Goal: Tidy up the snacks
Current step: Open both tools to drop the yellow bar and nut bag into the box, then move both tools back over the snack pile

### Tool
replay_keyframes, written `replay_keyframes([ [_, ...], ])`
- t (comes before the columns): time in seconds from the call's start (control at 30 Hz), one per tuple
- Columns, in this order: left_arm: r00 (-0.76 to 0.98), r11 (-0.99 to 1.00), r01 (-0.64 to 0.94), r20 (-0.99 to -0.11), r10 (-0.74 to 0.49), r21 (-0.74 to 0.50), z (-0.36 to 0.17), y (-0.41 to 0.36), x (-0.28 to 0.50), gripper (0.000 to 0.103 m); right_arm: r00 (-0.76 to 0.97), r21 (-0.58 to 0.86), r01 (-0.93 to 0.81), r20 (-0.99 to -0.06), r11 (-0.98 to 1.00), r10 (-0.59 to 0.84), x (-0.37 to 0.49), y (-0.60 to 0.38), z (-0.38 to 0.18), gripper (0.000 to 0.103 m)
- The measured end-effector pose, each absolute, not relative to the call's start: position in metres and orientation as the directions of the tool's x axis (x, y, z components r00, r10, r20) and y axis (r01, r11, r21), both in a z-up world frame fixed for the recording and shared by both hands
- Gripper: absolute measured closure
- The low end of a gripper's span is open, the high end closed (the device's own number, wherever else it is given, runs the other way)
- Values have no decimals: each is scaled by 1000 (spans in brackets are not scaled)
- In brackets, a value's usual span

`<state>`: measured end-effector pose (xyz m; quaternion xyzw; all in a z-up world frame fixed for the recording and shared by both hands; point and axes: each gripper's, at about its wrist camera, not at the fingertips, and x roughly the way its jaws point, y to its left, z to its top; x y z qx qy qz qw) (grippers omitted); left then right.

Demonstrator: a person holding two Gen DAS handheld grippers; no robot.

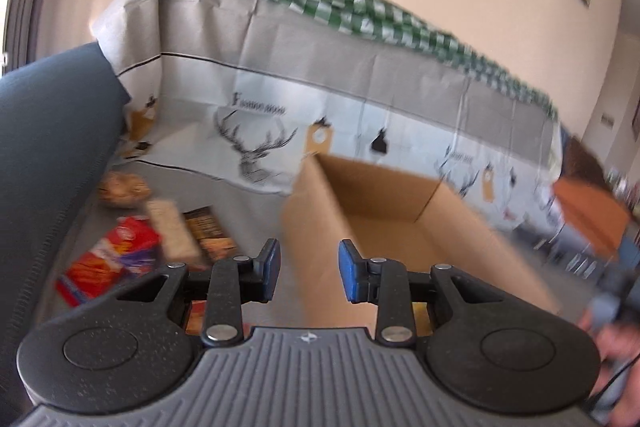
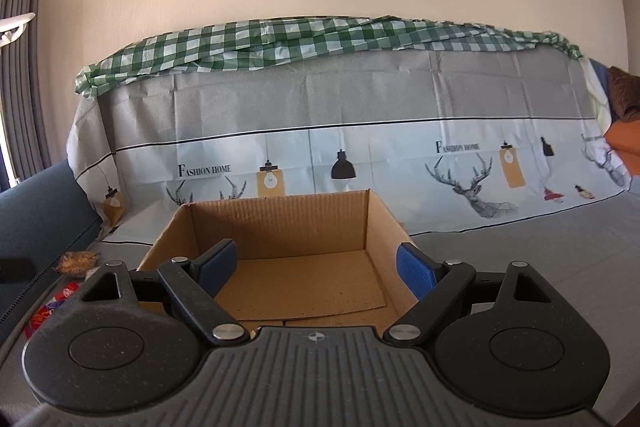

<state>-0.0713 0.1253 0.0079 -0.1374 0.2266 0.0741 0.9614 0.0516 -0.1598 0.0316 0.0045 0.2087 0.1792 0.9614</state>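
My left gripper (image 1: 308,273) has its blue pads a narrow gap apart with nothing between them; the right gripper (image 2: 316,269) stands wide and empty over the open brown cardboard box (image 2: 280,227). The snacks lie on the grey sofa seat (image 1: 256,179) left of the box: a red-and-orange carton (image 1: 108,263), a beige packet (image 1: 172,231), a dark packet (image 1: 208,231). I'd widen the left jaws first, then approach the red carton squarely across its short sides.

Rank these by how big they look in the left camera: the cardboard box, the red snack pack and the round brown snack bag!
1. cardboard box: biggest by far.
2. red snack pack.
3. round brown snack bag: smallest, but it lies farther from the camera and the picture is blurry, so its true size against the red pack is unsure.
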Motion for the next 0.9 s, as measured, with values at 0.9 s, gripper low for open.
replay_keyframes([
  [0.9, 882, 850, -303, -466, 78, -431, -47, 227, -121, 78, 810, 153, -416, -387, 897, 441, 12, -109, 53, 53],
])
